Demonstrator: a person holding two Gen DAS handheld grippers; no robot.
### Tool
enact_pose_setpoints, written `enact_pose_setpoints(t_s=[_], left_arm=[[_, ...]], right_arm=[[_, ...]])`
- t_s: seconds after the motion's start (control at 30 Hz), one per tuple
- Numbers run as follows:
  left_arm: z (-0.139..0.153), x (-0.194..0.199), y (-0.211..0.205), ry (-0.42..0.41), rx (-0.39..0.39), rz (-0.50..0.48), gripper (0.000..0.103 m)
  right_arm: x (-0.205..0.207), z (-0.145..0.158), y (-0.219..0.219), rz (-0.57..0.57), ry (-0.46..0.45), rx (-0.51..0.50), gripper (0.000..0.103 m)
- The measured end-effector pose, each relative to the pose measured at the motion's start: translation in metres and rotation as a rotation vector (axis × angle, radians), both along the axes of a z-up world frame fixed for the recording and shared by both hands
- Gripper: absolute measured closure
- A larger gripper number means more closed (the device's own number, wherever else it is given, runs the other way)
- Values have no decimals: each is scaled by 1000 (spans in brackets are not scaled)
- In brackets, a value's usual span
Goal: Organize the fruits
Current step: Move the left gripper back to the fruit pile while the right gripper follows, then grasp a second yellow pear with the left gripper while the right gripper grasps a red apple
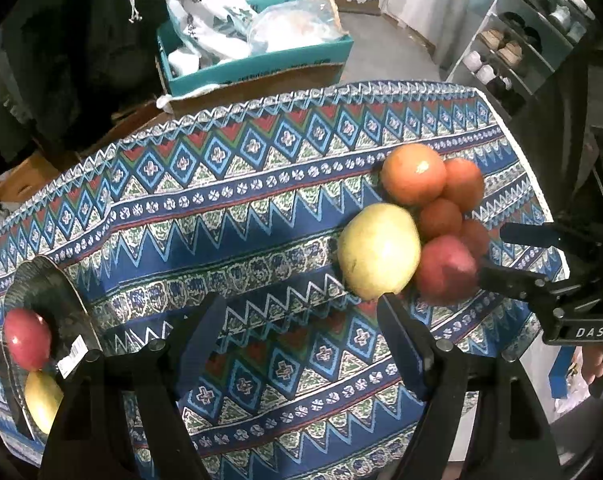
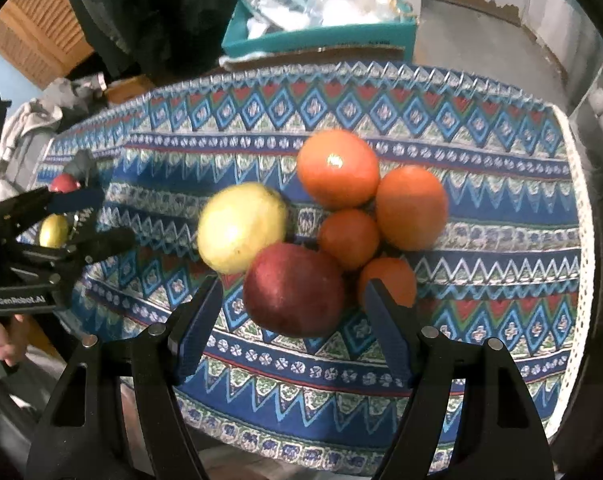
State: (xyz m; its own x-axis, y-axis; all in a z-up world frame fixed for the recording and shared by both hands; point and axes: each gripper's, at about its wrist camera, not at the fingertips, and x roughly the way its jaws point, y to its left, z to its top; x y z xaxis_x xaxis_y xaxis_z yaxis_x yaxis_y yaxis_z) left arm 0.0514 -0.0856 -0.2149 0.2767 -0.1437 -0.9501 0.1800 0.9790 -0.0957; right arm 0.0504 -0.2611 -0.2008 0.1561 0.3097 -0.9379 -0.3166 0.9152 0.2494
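A cluster of fruit lies on the patterned tablecloth [image 1: 229, 216]: a yellow apple [image 1: 377, 250] [image 2: 241, 226], a red apple [image 1: 445, 268] [image 2: 295, 290] and several oranges [image 1: 415, 174] [image 2: 337, 168]. My right gripper [image 2: 293, 312] [image 1: 497, 252] is open, its jaws either side of the red apple. My left gripper [image 1: 301, 320] [image 2: 109, 220] is open and empty, just short of the yellow apple. A dark plate [image 1: 49, 292] at the left holds a red apple [image 1: 27, 338] [image 2: 63, 183] and a yellow apple [image 1: 41, 400] [image 2: 54, 230].
A teal cardboard box [image 1: 257, 68] full of bags stands beyond the table's far edge. A shelf with shoes [image 1: 509, 52] is at the far right. Dark clothing hangs at the back left.
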Motion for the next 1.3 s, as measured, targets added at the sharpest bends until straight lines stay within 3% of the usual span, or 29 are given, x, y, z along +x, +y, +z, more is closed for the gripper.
enact_pose_setpoints(t_s=[0.63,0.8,1.07,1.3], left_arm=[[-24,7,0,40,9,-11,23],[-22,12,-6,35,-12,-17,23],[-18,20,-29,29,-56,-41,23],[-30,28,-55,47,-44,-76,22]], right_arm=[[2,-61,27,62,52,-87,29],[-2,-55,22,57,37,-69,29],[-4,-18,-15,-13,0,10,29],[2,4,-48,-90,-39,40,29]])
